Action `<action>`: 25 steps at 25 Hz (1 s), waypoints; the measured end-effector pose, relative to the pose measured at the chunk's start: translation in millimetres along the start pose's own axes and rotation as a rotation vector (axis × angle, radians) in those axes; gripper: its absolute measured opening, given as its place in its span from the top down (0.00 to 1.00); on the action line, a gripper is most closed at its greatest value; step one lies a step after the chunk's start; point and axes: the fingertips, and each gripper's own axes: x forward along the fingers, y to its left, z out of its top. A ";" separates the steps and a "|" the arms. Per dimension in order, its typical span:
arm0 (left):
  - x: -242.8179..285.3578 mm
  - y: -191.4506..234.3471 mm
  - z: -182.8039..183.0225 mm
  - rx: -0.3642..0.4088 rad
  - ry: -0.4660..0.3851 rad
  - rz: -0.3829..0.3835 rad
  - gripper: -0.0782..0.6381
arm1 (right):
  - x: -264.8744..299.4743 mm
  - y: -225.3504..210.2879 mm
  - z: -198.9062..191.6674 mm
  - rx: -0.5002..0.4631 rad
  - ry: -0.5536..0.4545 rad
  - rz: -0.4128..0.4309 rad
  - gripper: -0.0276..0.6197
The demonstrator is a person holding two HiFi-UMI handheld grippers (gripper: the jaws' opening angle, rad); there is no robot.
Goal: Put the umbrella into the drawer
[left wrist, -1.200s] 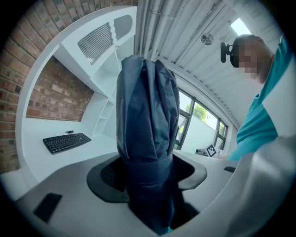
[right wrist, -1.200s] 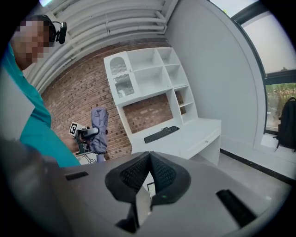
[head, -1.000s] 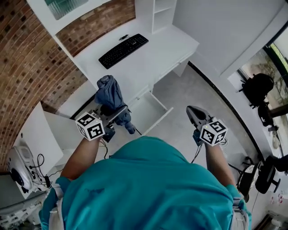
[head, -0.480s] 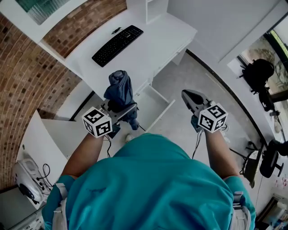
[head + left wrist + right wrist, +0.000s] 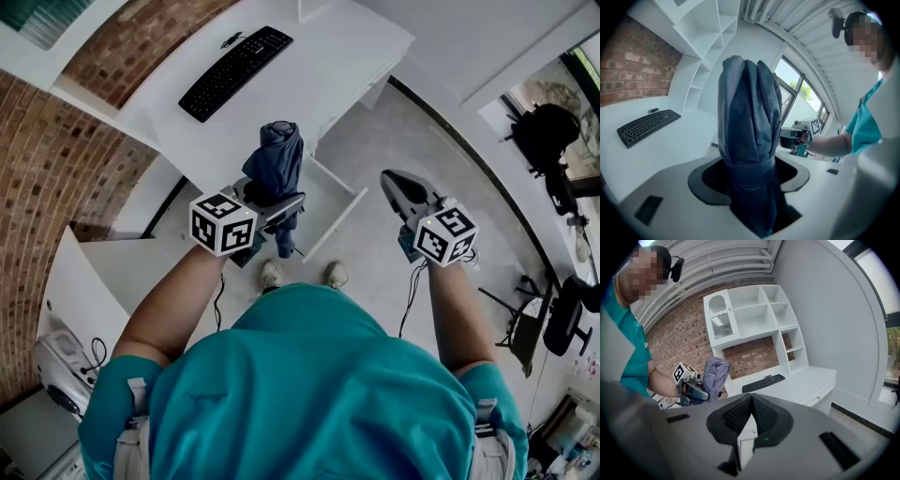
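Blue-grey fabric of the folded umbrella (image 5: 279,155) rises from the left tongs (image 5: 274,202), which clamp it, with the pulled-out drawer (image 5: 337,217) below, between them and the empty, pressed-together right tongs (image 5: 405,190), so the carry seems nearly over and lowering it flat inside should come next.

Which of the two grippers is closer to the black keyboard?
Left. The left gripper, gripping the umbrella, is by the front edge of the desk bearing the keyboard; the right gripper, shut, is farther right, over the floor.
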 end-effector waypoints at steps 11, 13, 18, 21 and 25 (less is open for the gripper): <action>128.1 49.4 -139.4 -0.018 0.331 0.078 0.51 | 38.8 -48.9 -119.0 0.085 0.085 0.027 0.92; 149.1 62.4 -169.7 -0.062 0.364 0.088 0.51 | 46.2 -52.3 -143.4 0.104 0.099 0.033 0.92; 192.4 104.8 -241.4 -0.112 0.432 0.126 0.51 | 68.2 -61.5 -201.4 0.136 0.128 0.048 0.92; 215.4 128.9 -281.6 -0.087 0.483 0.147 0.51 | 73.8 -69.4 -233.8 0.157 0.140 0.047 0.92; 246.3 167.1 -315.5 -0.088 0.508 0.176 0.51 | 76.2 -79.9 -272.8 0.182 0.151 0.045 0.92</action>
